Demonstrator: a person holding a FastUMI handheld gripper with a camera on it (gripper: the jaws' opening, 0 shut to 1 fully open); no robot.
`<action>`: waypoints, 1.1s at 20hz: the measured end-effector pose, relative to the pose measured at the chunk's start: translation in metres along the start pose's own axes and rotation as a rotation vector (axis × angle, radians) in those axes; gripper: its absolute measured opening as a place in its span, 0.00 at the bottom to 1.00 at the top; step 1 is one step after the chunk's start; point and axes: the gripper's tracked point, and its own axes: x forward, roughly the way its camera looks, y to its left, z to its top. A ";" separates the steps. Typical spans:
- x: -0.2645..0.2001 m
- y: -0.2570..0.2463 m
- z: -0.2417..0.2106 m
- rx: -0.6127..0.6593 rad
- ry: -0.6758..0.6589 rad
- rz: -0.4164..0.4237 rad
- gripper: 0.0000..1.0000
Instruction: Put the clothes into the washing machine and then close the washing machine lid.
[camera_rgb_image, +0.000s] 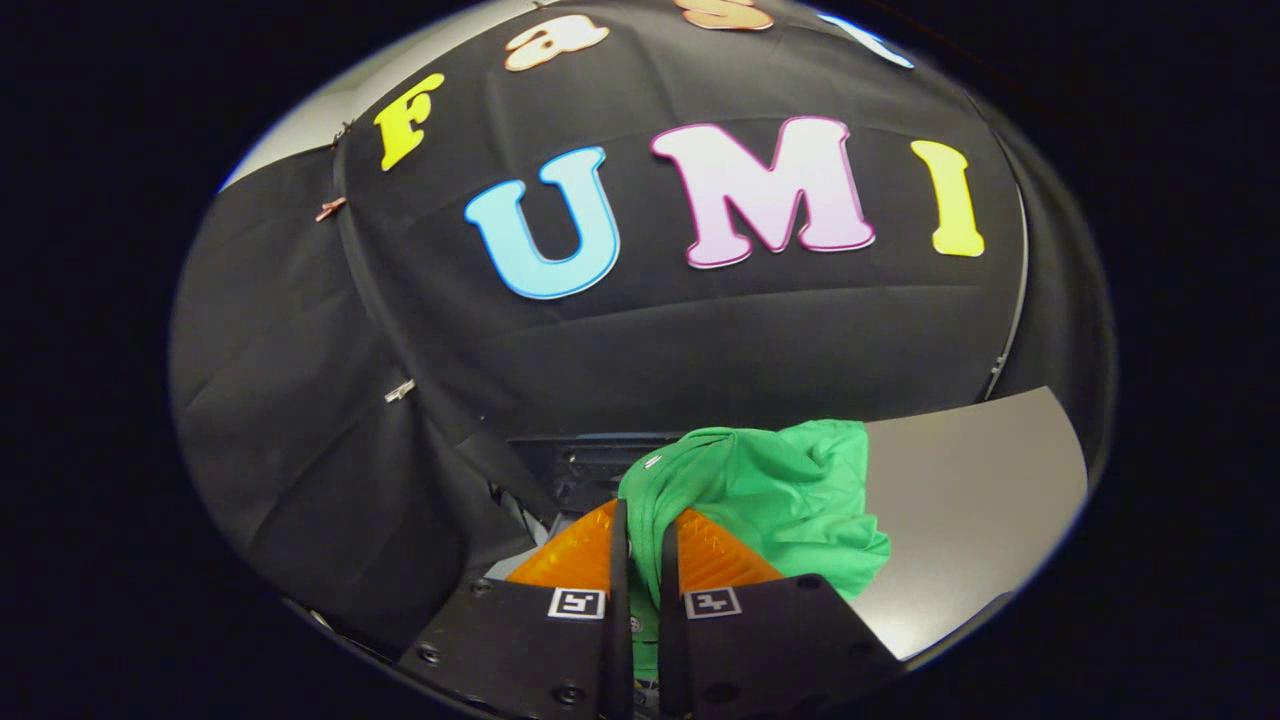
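My gripper (643, 545) is shut on a green garment (770, 490), with a fold of the cloth pinched between both fingers. The rest of the garment bunches up ahead of the fingertips and drapes to the right, over a grey flat surface (970, 500). Just beyond the fingers, behind the cloth, a dark piece of equipment (580, 465) shows; whether it is the washing machine I cannot tell.
The booth's black cloth wall (300, 400) rises close ahead and to the left, held by small clips. The grey surface extends to the right of the fingers.
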 end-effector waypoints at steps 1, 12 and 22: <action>0.007 0.012 -0.006 -0.004 0.011 0.014 0.14; 0.097 0.047 -0.089 -0.064 0.117 0.019 0.15; 0.130 0.015 -0.126 -0.165 0.190 -0.154 0.99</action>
